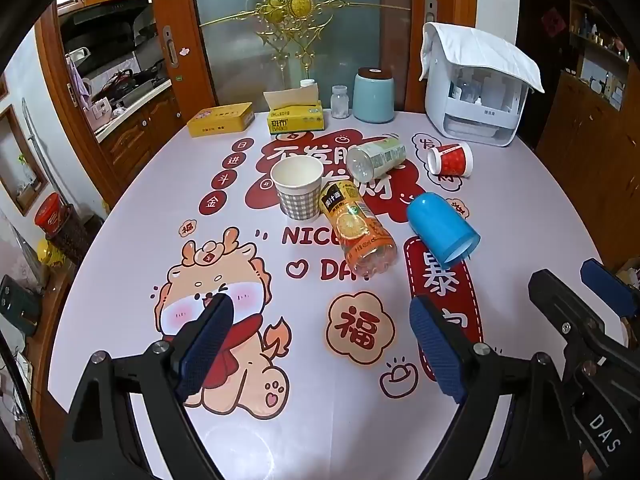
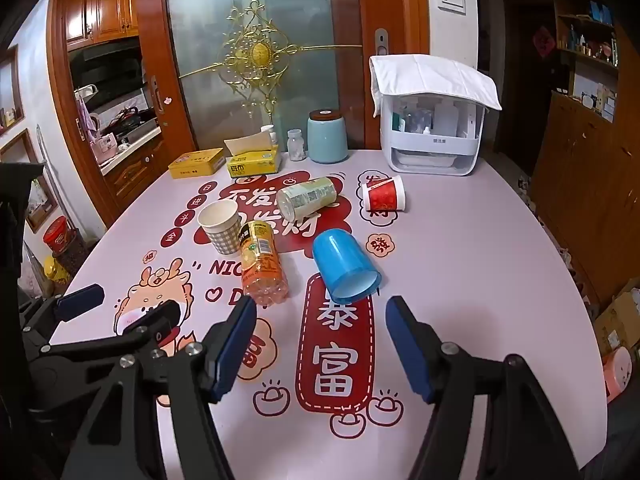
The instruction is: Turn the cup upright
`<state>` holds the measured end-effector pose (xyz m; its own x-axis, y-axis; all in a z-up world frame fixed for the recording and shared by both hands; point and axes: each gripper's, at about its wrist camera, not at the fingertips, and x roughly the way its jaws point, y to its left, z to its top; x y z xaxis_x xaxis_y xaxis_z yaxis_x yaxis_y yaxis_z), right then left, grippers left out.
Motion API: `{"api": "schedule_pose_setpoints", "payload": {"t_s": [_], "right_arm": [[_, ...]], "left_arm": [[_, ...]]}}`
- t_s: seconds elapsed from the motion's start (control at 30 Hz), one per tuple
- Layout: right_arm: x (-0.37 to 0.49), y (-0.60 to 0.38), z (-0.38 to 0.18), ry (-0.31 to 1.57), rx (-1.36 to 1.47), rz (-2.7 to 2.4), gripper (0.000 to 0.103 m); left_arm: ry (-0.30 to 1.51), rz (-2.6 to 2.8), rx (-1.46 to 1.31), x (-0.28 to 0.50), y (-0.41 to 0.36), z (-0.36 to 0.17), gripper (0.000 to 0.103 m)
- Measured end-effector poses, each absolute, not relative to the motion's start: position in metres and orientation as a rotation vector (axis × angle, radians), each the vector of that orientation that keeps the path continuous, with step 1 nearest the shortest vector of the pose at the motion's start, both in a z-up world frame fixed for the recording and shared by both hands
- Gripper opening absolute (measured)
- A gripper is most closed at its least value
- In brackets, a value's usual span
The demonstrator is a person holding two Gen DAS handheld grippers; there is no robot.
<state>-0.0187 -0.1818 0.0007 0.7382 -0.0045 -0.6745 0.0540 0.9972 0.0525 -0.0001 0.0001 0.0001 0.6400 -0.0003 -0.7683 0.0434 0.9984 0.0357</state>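
The blue cup (image 2: pixel 345 271) lies on its side near the middle of the desk (image 2: pixel 480 264), mouth turned toward the near edge, resting partly on a red banner print. Just to its left lies an orange juice bottle (image 2: pixel 262 266), also on its side, with a narrow strip of bare desk between the two. The bottle's cap end sits beside an upright checked paper cup (image 2: pixel 221 225). Farther back, a pale green bottle (image 2: pixel 307 199) lies tipped over, and a red paper cup (image 2: pixel 385 197) lies on its side toward the right, well apart from the blue cup.

The right gripper (image 2: pixel 320 344) hovers over the near part of the desk, its blue-padded fingers (image 2: pixel 236 344) spread wide and holding nothing, with the blue cup straight ahead between their lines. The left gripper (image 1: pixel 320 344) is likewise spread and holding nothing, off to the left over the dragon print, with the blue cup (image 1: pixel 442 229) ahead and to its right.

Along the far edge stand a yellow tin (image 2: pixel 196 163), a tissue box (image 2: pixel 253 160), a small jar (image 2: pixel 297 145), a pale blue canister (image 2: pixel 327 136) and a white cloth-covered appliance (image 2: pixel 434 136). To the right of the blue cup the desk surface runs bare up to its curved right edge.
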Motion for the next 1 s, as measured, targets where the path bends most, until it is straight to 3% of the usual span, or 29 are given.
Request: {"api": "schedule_pose_setpoints", "payload": {"t_s": [1.0], "right_arm": [[-0.0189,-0.1873,-0.0014,0.747,0.086,-0.026,0.068]], "left_arm": [[0.854,-0.042,0.075,0.0045,0.0008,-0.0005,0.088]]}}
